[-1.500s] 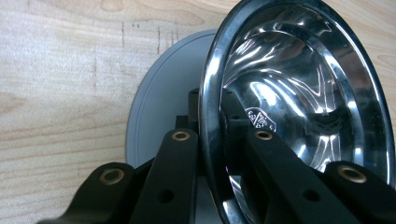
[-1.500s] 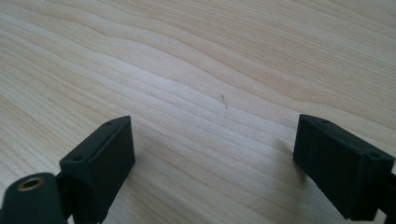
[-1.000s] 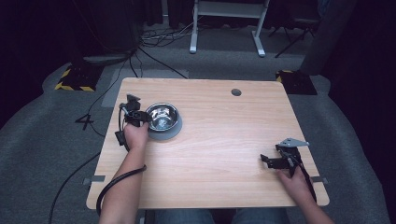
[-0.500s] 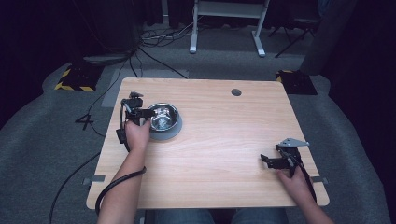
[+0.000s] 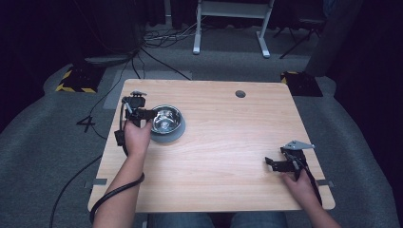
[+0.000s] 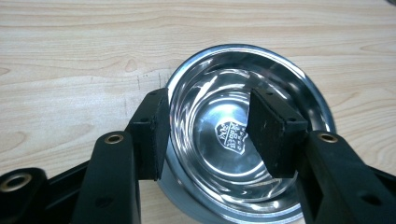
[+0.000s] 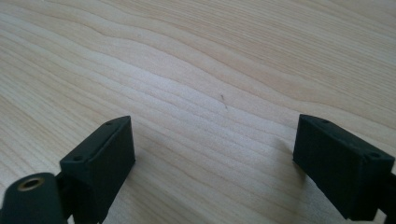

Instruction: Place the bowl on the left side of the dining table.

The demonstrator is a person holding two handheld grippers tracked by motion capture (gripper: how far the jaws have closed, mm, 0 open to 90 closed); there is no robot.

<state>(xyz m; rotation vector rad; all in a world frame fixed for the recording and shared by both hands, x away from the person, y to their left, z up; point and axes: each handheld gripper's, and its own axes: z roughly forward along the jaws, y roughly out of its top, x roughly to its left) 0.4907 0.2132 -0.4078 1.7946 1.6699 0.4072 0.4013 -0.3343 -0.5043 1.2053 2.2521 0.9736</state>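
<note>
A shiny steel bowl [image 5: 166, 119] stands empty on the wooden table [image 5: 228, 142], towards its left side. My left gripper [image 5: 150, 114] hovers just above the bowl's left rim, open. Its jaws have just been opening. In the left gripper view the bowl [image 6: 224, 88] lies below the left gripper [image 6: 208, 105], one pad outside the rim and the other over the inside, neither pressing on it. My right gripper [image 5: 270, 164] rests low near the table's front right, open. Between the right gripper [image 7: 212, 135] jaws there is bare wood [image 7: 187, 70].
A round cable hole [image 5: 240, 93] sits in the table's far edge area. A black cable [image 5: 111, 197] trails from my left arm off the front left corner. Beyond the table are floor cables, white desk legs [image 5: 196, 28] and two yellow-striped blocks [image 5: 76, 80].
The left gripper has lifted a little off the bowl's rim and its jaws have spread apart. The bowl stays in place. The right gripper has not moved.
</note>
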